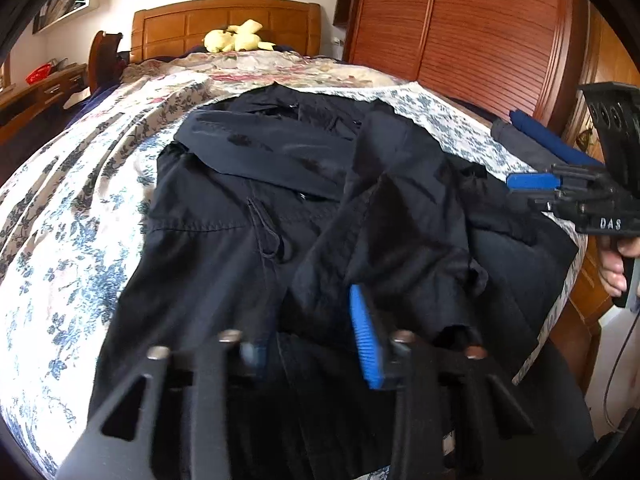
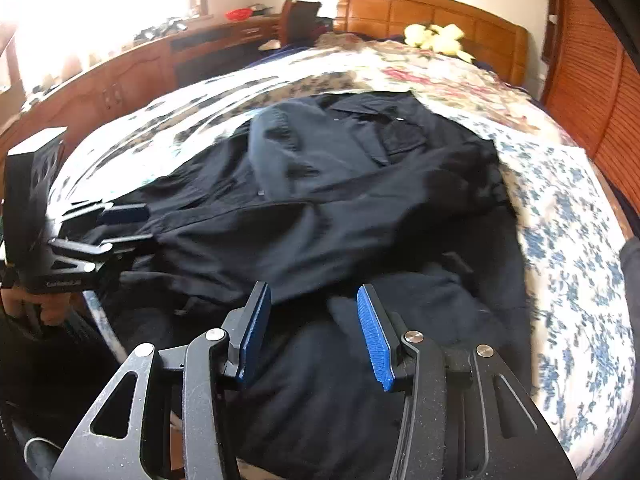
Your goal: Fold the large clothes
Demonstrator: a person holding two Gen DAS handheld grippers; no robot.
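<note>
Left wrist view: my left gripper is right down on the black jacket, which is spread across the bed on a blue floral bedspread. A bunched fold of the black fabric sits between my jaws here. The blue pad on the right finger has cloth up against it, but the left pad is blurred and mostly buried, so I honestly can't tell if I'm clamped on the fold or just straddling it. One sleeve is folded across the chest of the jacket. Off to the right, my right gripper pokes in over the far edge of the jacket, with a hand on its grip. A yellow plush toy lies up by the wooden headboard, and a louvred wardrobe stands past the bed.

Right wrist view: my right gripper has its jaws clearly apart, both blue pads showing, and nothing pinched between them. They hover just over a dark rumpled bit of the jacket at the near edge of the bed. The jacket lies across the middle with its collar toward the headboard. My left gripper comes in from the left, low on the fabric. A long wooden dresser runs under the bright window.
</note>
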